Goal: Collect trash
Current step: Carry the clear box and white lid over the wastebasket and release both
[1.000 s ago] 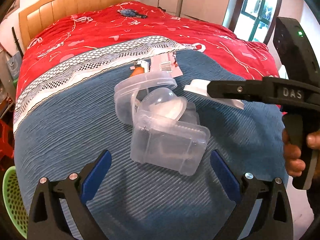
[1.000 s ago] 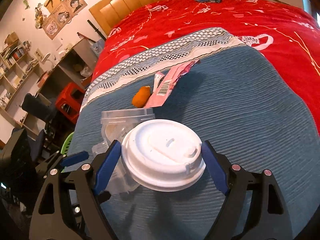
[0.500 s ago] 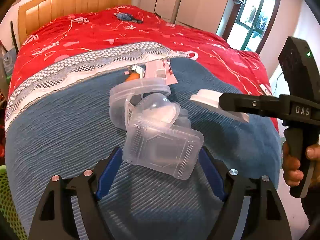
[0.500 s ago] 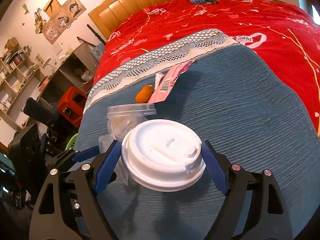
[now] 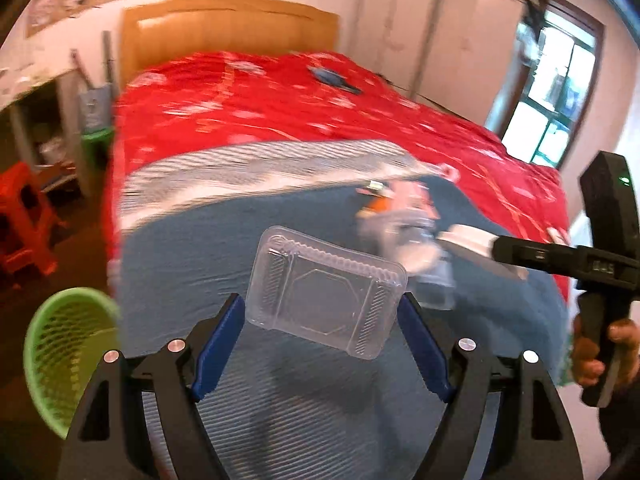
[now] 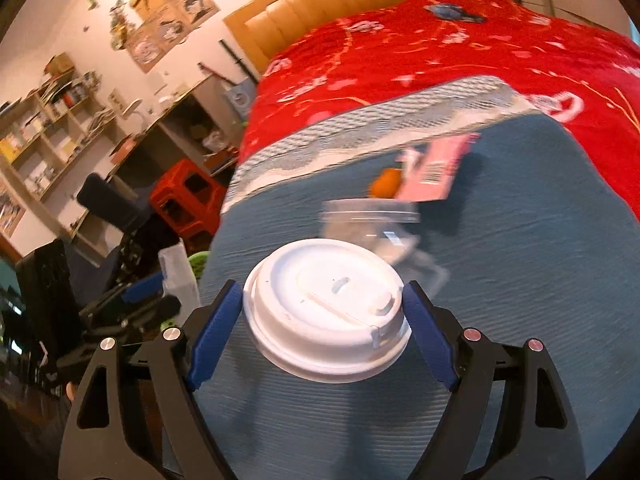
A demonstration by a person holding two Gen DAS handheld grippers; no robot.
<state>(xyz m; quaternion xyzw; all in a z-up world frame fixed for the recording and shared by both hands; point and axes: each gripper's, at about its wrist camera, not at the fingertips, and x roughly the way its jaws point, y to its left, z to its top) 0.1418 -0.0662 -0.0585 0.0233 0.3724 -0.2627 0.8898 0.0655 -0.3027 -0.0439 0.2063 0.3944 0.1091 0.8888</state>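
My left gripper (image 5: 322, 320) is shut on a clear plastic clamshell box (image 5: 324, 292), lifted off the blue blanket (image 5: 192, 248). My right gripper (image 6: 326, 308) is shut on a white plastic cup lid (image 6: 326, 308), held above the blanket; it also shows at the right of the left wrist view (image 5: 472, 240). On the blanket lie more clear plastic containers (image 6: 376, 228), an orange piece (image 6: 386, 182) and a pink wrapper (image 6: 438, 168). In the right wrist view the left gripper's clear box (image 6: 178, 276) shows edge-on at the left.
A green mesh basket (image 5: 68, 352) stands on the floor left of the bed. A red stool (image 5: 24, 216) and shelves (image 6: 52, 120) are further left. A red bedspread (image 5: 300, 120) covers the far half of the bed. A hand (image 5: 600, 356) grips the right tool's handle.
The left gripper closed on the clear box, lifted it off the pile and swung left, so the green basket came into view. The right gripper rose slightly with the lid.
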